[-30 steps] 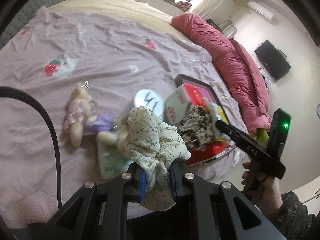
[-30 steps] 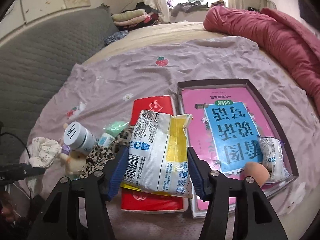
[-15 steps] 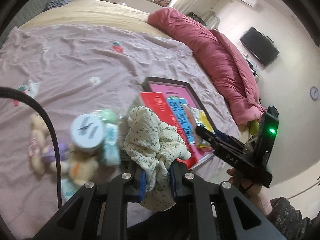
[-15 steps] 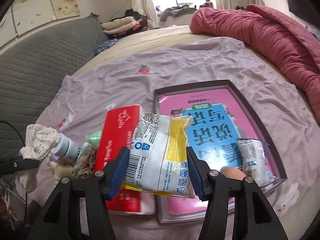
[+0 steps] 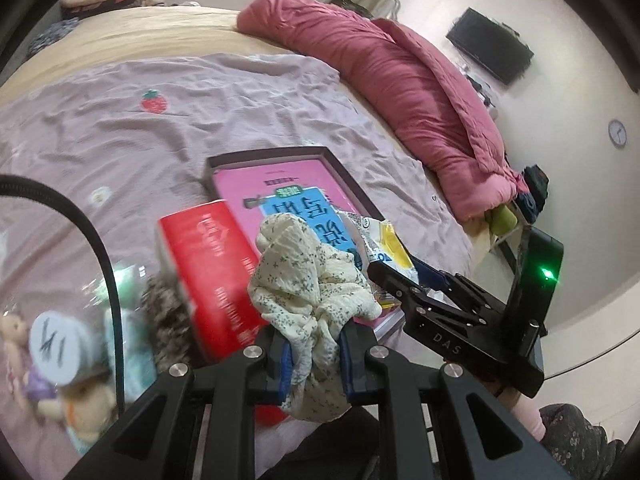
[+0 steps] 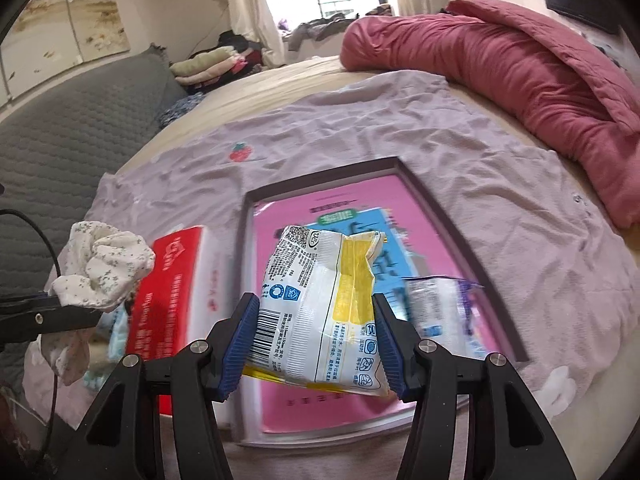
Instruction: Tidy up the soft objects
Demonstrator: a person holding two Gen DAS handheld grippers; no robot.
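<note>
Right wrist view: lilac sheet (image 6: pixel 400 128), right claw (image 6: pixel 314 340) clamping snack packet (image 6: pixel 320 304).

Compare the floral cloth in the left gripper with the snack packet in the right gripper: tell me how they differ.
The floral cloth is soft cream fabric, bunched and crumpled; the snack packet is glossy printed plastic with a barcode and a yellow panel. The cloth is pinched tight in the left gripper, its fingers nearly together; the packet spans the right gripper, whose fingers stand wide apart. A cloth tail hangs below the fingers; the packet keeps its flat shape. Both are held above the bed.
</note>
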